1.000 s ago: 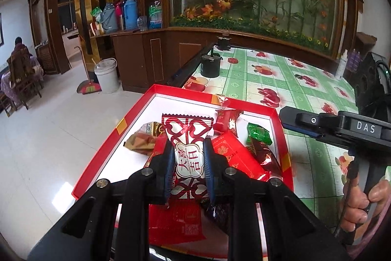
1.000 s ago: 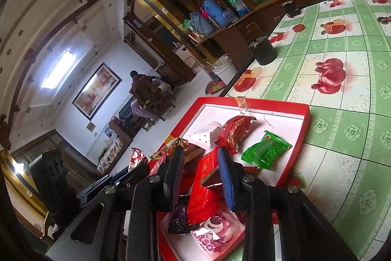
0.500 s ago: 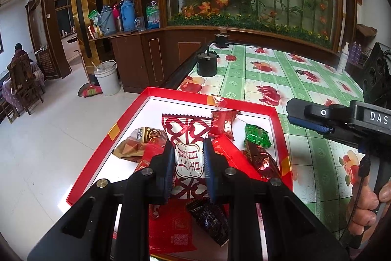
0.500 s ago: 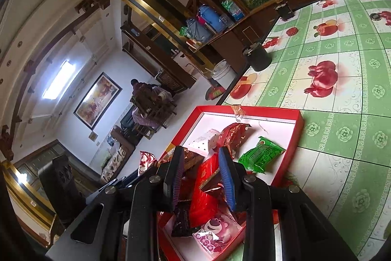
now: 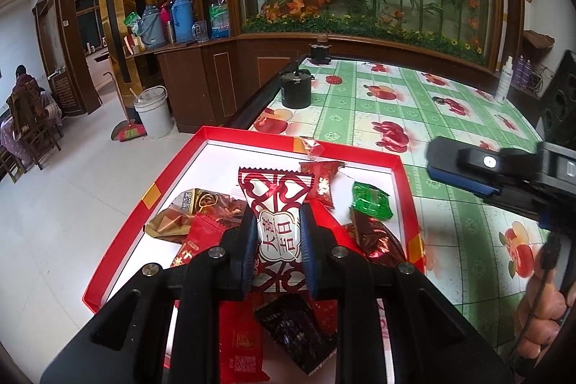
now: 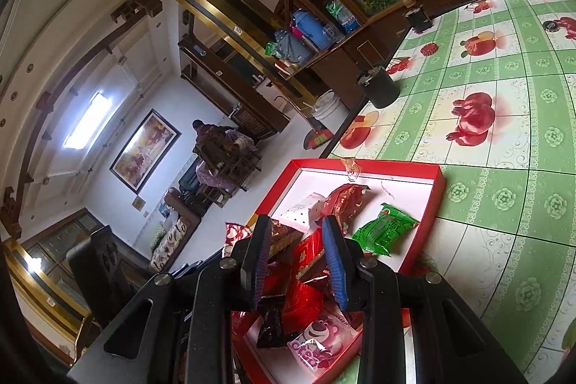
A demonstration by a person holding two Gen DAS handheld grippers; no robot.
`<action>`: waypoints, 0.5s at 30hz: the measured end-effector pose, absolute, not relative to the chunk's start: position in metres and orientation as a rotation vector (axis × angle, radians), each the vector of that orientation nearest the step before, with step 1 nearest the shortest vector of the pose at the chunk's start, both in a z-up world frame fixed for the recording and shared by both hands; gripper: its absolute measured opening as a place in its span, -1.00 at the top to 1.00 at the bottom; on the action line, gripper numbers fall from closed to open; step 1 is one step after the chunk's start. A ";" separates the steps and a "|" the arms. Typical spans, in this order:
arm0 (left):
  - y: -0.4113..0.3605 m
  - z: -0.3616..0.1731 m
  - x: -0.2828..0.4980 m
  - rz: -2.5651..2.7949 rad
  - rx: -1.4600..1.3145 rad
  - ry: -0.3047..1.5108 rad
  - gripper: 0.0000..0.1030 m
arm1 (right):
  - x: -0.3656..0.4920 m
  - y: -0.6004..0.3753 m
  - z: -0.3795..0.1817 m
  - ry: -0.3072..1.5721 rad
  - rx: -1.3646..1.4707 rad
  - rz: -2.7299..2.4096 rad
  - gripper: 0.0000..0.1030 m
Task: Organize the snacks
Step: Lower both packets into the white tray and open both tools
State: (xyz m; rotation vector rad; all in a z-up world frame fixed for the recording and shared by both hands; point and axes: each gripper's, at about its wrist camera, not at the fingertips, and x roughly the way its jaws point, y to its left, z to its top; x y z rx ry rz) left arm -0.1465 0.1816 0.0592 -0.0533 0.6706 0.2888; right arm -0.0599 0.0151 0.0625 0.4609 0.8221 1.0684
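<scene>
Red-and-white snack packet (image 5: 279,233) sits clamped between left claw (image 5: 276,252) pads.

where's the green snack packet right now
The shiny green foil snack packet lies inside the red cardboard tray, near its right wall in the left wrist view, beside a dark brown foil wrapper, untouched by either tool.

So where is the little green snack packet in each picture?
Left wrist view: the green packet lies right of centre, inside the red tray near its right wall.
Right wrist view: the green packet lies low and right of centre, just inside the tray's right wall.
Shared landmark: the black pot on the tablecloth.
</scene>
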 end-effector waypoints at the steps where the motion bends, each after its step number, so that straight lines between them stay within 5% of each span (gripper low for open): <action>1: 0.183 0.059 -0.145 0.294 -0.056 0.673 0.62 | -0.060 0.015 0.063 0.820 0.462 1.072 0.39; 15: 0.198 0.058 -0.142 0.329 -0.093 0.674 0.62 | -0.053 0.005 0.059 0.818 0.453 1.012 0.36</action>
